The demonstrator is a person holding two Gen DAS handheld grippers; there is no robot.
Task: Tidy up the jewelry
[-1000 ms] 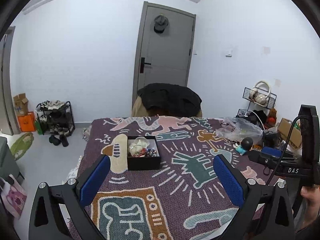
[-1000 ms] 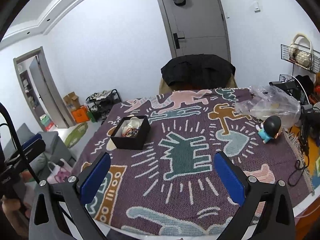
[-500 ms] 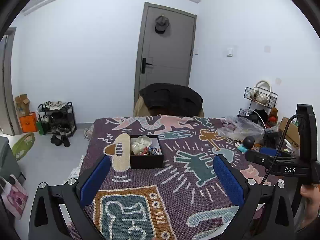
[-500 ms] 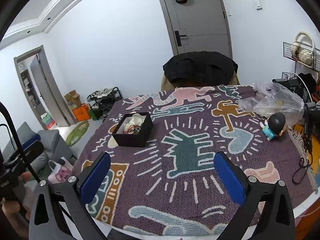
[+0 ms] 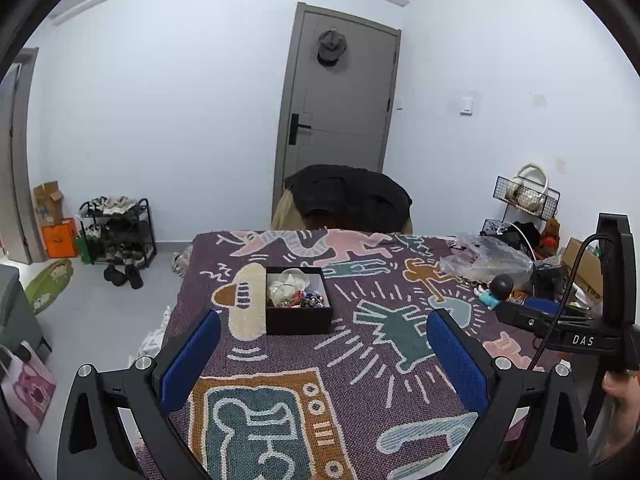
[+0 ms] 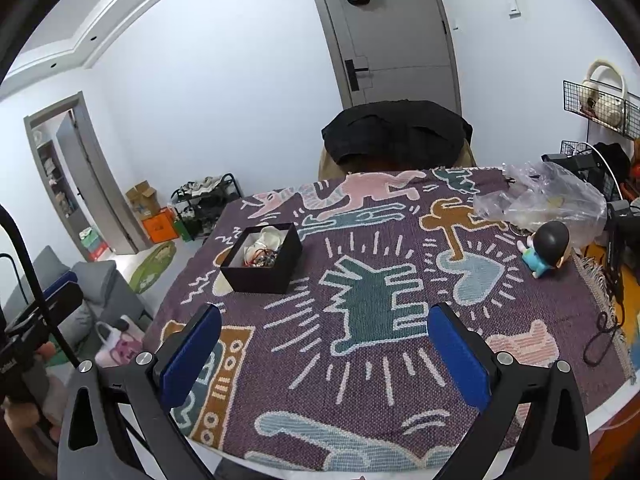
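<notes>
Both the left gripper (image 5: 324, 354) and the right gripper (image 6: 324, 354) are held wide apart with nothing between the blue pads, low in each frame above the patterned worktop (image 6: 400, 320). A black box (image 5: 299, 312) heaped with jewelry (image 5: 298, 290) is seen just above centre in the left view and left of centre (image 6: 262, 266) in the right view. A small figurine (image 6: 544, 250) and a clear plastic bag (image 6: 548, 200) are found at the right side.

Bright, even, perhaps ceiling-lit room; soft shadows, heavy fisheye warp, dark corners.
</notes>
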